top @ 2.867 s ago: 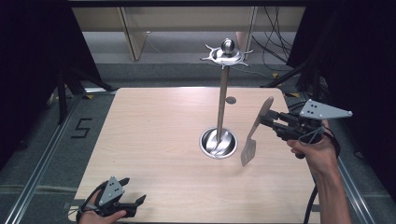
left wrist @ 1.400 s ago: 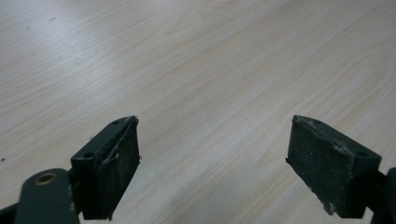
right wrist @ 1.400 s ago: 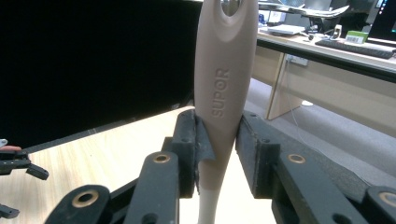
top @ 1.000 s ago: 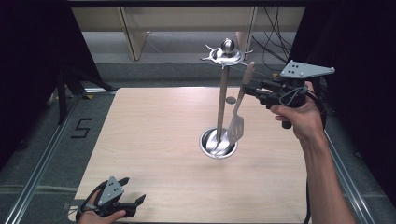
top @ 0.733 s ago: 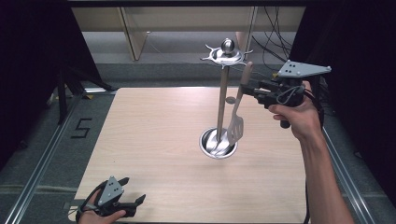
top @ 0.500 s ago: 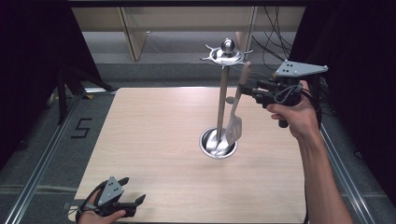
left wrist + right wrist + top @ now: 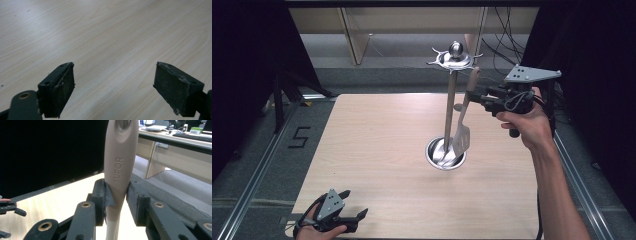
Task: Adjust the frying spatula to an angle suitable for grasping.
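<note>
Two grippers are working at this pale wooden table [image 7: 377,150], though only one is busy: the right gripper [image 7: 479,94], at the upper right of the high view, is clamping its jaws on the beige plastic handle of a slotted metal spatula [image 7: 462,135], and the right gripper view is showing the handle [image 7: 119,170] pinched between both black pads with its hanging hole near the top edge of the frame. That spatula is hanging nearly upright just beside the tall steel pole of a polished utensil stand [image 7: 450,107], its blade dangling over the stand's round dished base [image 7: 445,155] at the centre of the frame, its handle tip reaching up to the hooked crown [image 7: 454,56]. Whether the hole is already catching a hook I cannot tell. Hanging looks close but unfinished to me: the hole is needing to settle on a hook, and the grip is needing to let go. Down at the lower left, the left gripper [image 7: 354,218] is resting low over the table edge, jaws standing wide apart with nothing between them.
</note>
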A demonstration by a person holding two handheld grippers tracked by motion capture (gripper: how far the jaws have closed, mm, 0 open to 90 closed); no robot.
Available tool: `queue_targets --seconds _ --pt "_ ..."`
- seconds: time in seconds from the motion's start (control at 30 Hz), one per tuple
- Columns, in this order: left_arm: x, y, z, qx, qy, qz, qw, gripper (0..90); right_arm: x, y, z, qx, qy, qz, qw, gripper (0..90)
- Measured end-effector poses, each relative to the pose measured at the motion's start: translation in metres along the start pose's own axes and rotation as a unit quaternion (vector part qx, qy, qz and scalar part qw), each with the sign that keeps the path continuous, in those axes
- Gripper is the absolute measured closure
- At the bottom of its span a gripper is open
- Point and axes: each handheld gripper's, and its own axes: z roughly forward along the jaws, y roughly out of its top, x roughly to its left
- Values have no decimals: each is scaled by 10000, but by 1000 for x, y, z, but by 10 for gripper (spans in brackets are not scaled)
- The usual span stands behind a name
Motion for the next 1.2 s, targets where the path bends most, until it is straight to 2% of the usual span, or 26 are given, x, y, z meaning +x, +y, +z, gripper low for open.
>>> queue_targets --seconds 0.03,0.07,0.1,0.13,0.17,0.2,0.27,0.3,0.37,0.4,0.5,0.57,0.6,0.63,0.67,0.8,0.83,0.87,0.93,0.97,1.03,1.07,1.1,1.13,1.17,1.2 --pt "3 1 -1 119 43 244 9996 161 0 0 0 0 0 0 10000 697" --pt "1 1 -1 16 12 137 9999 161 0 -1 0 -16 35 1 10000 695" --pt "2 0 -1 77 34 81 9999 161 0 -1 -1 -63 11 11 10000 681" --pt "2 0 -1 77 34 81 9999 161 0 -1 -1 -63 11 11 10000 681" --pt "3 0 -1 87 68 112 9999 161 2 -1 -2 -58 7 117 9999 661" --pt "1 0 0 21 18 70 10000 161 4 -2 -4 -38 22 100 9999 613" --pt "1 0 0 39 10 31 10000 161 4 -3 -5 -24 26 54 10000 599" --pt "2 0 -1 109 72 175 9998 161 6 -7 -8 -80 -32 166 9998 581" --pt "2 0 0 75 25 115 9999 161 6 -8 -9 -89 -18 170 9998 563" --pt "3 0 0 89 24 218 9997 161 6 -13 -12 -144 -55 242 9996 535" --pt "2 0 0 72 5 183 9998 161 7 -20 -15 -146 -28 316 9994 503" --pt "2 0 0 68 9 178 9998 161 7 -22 -16 -149 -83 318 9993 492" --pt "1 -1 1 71 19 50 10000 161 7 -27 -18 -164 -198 122 9996 484" --pt "1 -1 1 71 19 50 10000 161 7 -27 -18 -164 -198 122 9996 484" --pt "1 -1 1 68 24 47 10000 161 9 -30 -20 -172 -382 142 9990 472" --pt "3 -1 0 140 62 130 9998 161 11 -36 -21 -167 -387 139 9990 461" --pt "1 -1 1 70 26 54 10000 161 11 -37 -21 -184 -431 97 9989 456" --pt "1 -1 0 44 31 63 10000 161 13 -41 -23 -234 -595 61 9979 456" --pt "2 0 0 68 10 87 9999 161 17 -44 -24 -254 -680 114 9973 451" --pt "2 -1 0 64 13 13 10000 161 18 -46 -25 -244 -671 57 9974 450" --pt "3 0 0 70 12 143 9999 161 22 -51 -25 -212 -716 143 9971 444" --pt "3 0 0 70 12 143 9999 161 22 -51 -25 -212 -716 143 9971 444" --pt "3 0 0 70 10 136 9999 161 21 -53 -26 -217 -846 -13 9962 438" --pt "3 0 0 69 12 140 9999 161 23 -59 -27 -209 -811 136 9964 436" --pt "3 0 0 64 15 137 9999 161 22 -61 -28 -197 -788 111 9966 435" --pt "3 0 0 39 35 138 9999 161 23 -64 -28 -203 -800 188 9964 431"
